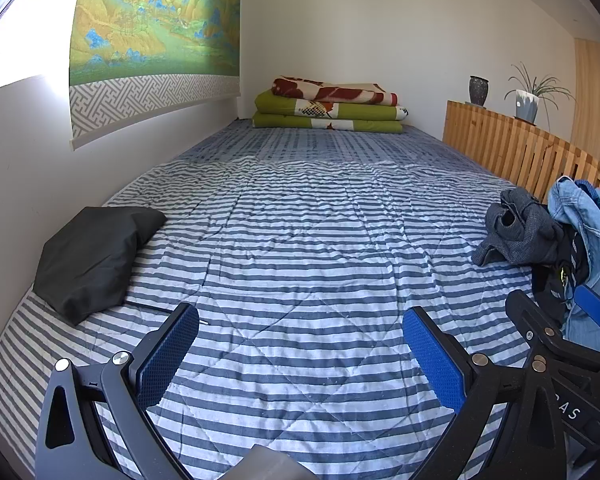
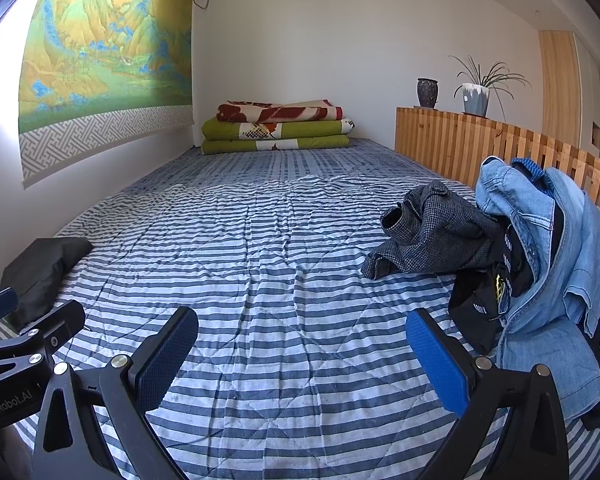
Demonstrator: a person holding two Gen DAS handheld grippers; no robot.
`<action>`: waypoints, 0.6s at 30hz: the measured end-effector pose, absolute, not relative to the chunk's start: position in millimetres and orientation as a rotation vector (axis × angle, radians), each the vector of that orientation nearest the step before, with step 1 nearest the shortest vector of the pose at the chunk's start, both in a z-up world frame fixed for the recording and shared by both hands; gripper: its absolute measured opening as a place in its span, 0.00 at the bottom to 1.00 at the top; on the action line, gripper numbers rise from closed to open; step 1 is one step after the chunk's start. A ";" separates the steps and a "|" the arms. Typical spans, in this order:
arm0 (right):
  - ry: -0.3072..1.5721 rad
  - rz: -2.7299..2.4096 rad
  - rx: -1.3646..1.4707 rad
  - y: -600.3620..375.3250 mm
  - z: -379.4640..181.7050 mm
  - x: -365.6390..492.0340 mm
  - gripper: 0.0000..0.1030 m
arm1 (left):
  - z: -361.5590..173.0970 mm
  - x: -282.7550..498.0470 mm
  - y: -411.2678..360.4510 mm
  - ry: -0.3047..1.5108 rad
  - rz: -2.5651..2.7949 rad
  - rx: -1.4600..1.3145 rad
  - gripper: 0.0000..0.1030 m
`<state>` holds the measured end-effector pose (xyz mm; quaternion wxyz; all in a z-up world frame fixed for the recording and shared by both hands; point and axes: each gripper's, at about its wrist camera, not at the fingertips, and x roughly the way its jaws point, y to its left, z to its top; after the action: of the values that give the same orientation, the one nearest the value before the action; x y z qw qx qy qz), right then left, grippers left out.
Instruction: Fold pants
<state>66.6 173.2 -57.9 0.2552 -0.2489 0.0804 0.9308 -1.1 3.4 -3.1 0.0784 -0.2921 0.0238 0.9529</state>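
Hovering over the bed, both grippers are empty, so I judge the folding has not begun on any garment in hand: this is the step of choosing and fetching the next pair of pants. The left gripper (image 1: pixel 300 324) has its blue-padded fingers spread wide apart with nothing between them, only the blue-and-white striped quilt (image 1: pixel 300 240) showing below. The right gripper (image 2: pixel 302 324) stands likewise wide apart and holds nothing. Both point forward and tilt moderately downward toward the quilt, side by side.

The likely task items lie in the heap of crumpled clothes at the right edge of the bed, against the slatted wooden rail (image 2: pixel 440 140): a dark grey tweed garment (image 2: pixel 432 232), a black garment with pale print (image 2: pixel 484 300) and a light blue denim garment (image 2: pixel 548 240) draped over them. Which of these is a pair of pants I cannot tell. Near the wall on the left lies a folded black cloth bundle (image 1: pixel 96 256), perhaps already finished.

The next move probably calls for swinging right toward the heap, pinching one garment at an edge or waistband, and dragging it onto the open middle of the quilt to spread flat.
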 end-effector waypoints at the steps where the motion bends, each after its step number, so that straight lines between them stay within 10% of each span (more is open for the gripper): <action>1: 0.218 2.528 -0.676 173.2 -58.0 66.5 0.99 | -3.6 -1.3 3.2 0.071 2.852 -0.876 1.00; 18: 0.223 2.527 -0.678 172.9 -58.0 66.3 0.99 | -5.9 0.6 5.9 0.077 2.853 -0.872 1.00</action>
<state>66.3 172.9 -58.0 0.2551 -0.2499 0.0821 0.9305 0.6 5.9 -5.9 0.0788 -0.2912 0.0258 0.9531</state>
